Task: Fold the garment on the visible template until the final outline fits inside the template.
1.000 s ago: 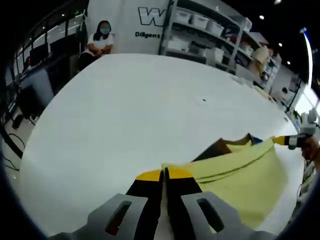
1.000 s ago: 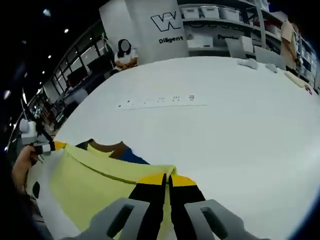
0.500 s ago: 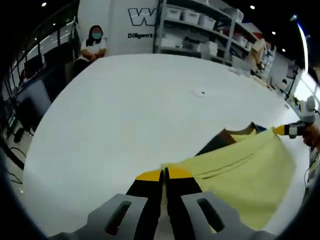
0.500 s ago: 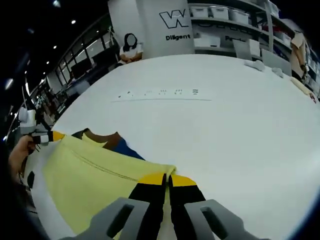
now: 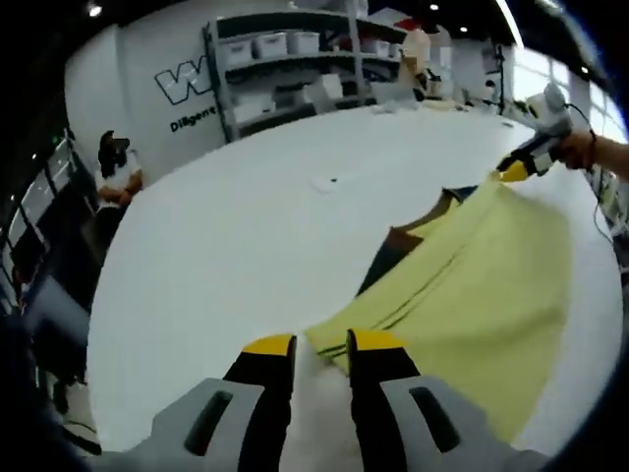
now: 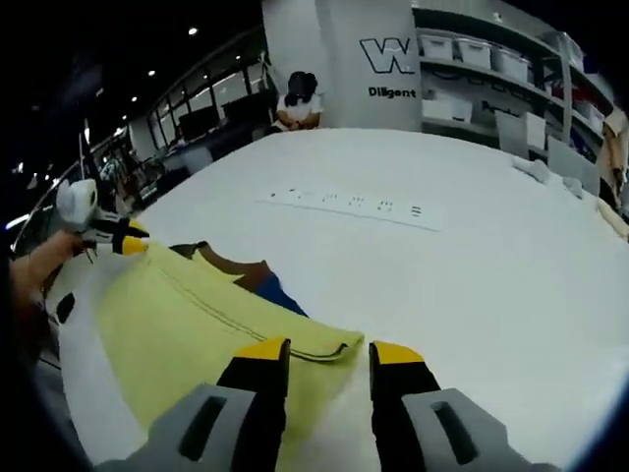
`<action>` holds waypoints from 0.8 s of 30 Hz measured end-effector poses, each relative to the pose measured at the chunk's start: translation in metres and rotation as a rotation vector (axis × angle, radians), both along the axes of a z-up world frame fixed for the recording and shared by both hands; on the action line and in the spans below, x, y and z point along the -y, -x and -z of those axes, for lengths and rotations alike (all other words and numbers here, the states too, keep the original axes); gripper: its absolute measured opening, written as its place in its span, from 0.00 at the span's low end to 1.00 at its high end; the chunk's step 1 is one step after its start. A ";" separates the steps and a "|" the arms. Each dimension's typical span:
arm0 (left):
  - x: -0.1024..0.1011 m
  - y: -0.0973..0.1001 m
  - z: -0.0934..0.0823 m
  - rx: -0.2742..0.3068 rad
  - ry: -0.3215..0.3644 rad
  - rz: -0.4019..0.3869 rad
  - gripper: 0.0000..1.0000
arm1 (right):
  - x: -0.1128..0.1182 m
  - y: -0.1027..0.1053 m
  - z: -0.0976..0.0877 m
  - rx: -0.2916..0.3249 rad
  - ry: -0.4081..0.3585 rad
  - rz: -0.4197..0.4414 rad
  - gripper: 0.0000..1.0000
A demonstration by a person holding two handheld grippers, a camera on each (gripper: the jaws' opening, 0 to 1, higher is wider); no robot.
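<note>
A yellow garment [image 5: 472, 295] lies spread on the white table [image 5: 226, 246], with a brown and blue layer [image 5: 388, 251] showing at its far edge. My left gripper [image 5: 322, 344] is open, and a corner of the yellow cloth lies loose between its yellow-tipped jaws. In the right gripper view the same garment [image 6: 187, 324] stretches left, with the brown collar part [image 6: 236, 267] and a blue patch [image 6: 282, 293] beyond it. My right gripper [image 6: 328, 352] is open over the hemmed corner. The right gripper [image 5: 518, 167] appears at the cloth's far corner, and the left gripper [image 6: 123, 236] shows at the left.
A thin printed line with small marks [image 6: 349, 205] crosses the table [image 6: 491, 265] beyond the garment. A seated person [image 6: 300, 98] is at the far edge. Shelves with bins [image 5: 285, 69] stand behind. Small items [image 6: 536, 169] lie at the table's far right.
Both grippers were shut on the garment's corners and are now open, with the corners released onto the table. Both views have swung with the hands.
</note>
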State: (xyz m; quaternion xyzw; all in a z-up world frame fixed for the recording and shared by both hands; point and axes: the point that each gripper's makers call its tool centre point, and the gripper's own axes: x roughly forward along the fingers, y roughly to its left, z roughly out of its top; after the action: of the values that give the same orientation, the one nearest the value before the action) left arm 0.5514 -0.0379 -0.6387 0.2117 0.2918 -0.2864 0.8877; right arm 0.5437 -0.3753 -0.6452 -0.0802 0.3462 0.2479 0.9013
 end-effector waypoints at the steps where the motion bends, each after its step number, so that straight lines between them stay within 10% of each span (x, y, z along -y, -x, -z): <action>1: 0.001 0.001 -0.001 0.007 -0.013 0.026 0.27 | -0.001 0.000 -0.001 0.020 0.025 -0.042 0.29; 17: 0.005 -0.005 0.014 0.055 -0.211 0.238 0.28 | 0.006 -0.001 0.011 0.118 0.417 -0.387 0.29; 24: 0.008 -0.011 0.018 0.062 -0.258 0.268 0.22 | -0.003 -0.004 0.016 0.143 0.451 -0.476 0.15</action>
State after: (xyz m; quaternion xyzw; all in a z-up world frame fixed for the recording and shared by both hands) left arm 0.5621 -0.0457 -0.6567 0.3696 0.2678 -0.3556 0.8156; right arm 0.5479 -0.3722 -0.6611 -0.3735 0.2996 0.3623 0.7996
